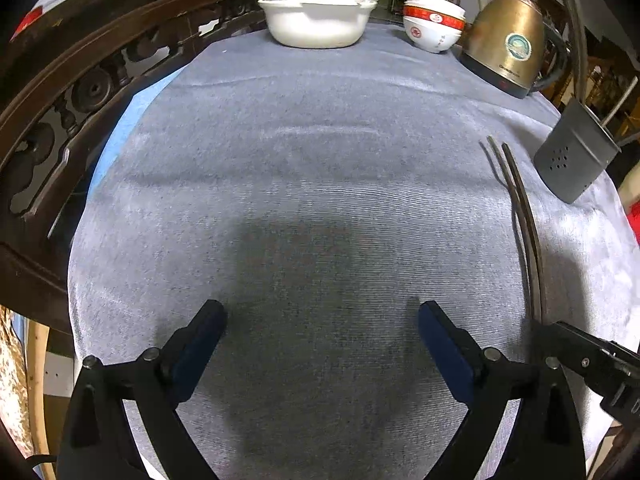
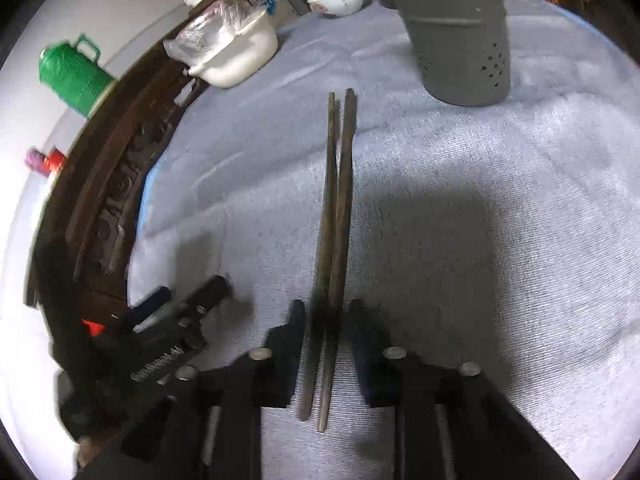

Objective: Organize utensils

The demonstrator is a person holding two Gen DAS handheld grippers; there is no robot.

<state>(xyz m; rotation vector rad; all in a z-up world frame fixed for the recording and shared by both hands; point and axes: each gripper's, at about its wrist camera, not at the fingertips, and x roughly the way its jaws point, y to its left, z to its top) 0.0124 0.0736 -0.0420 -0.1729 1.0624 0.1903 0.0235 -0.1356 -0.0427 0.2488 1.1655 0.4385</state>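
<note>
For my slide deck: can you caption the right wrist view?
Right gripper straddles a pair of dark chopsticks lying on the grey cloth, grey utensil holder ahead.

Near the right tool (image 2: 326, 320), the lower stretch of the chopsticks (image 2: 340, 200) smears into a dark blur, so whether its fingers (image 2: 294, 332) press them cannot be told. In the left wrist view, the same pair runs behind that tool's body. The grey utensil holder (image 2: 460, 40), beyond the chopsticks, is cut by the top edge. The left tool (image 2: 192, 320), left of the chopsticks, is blurred.
</note>
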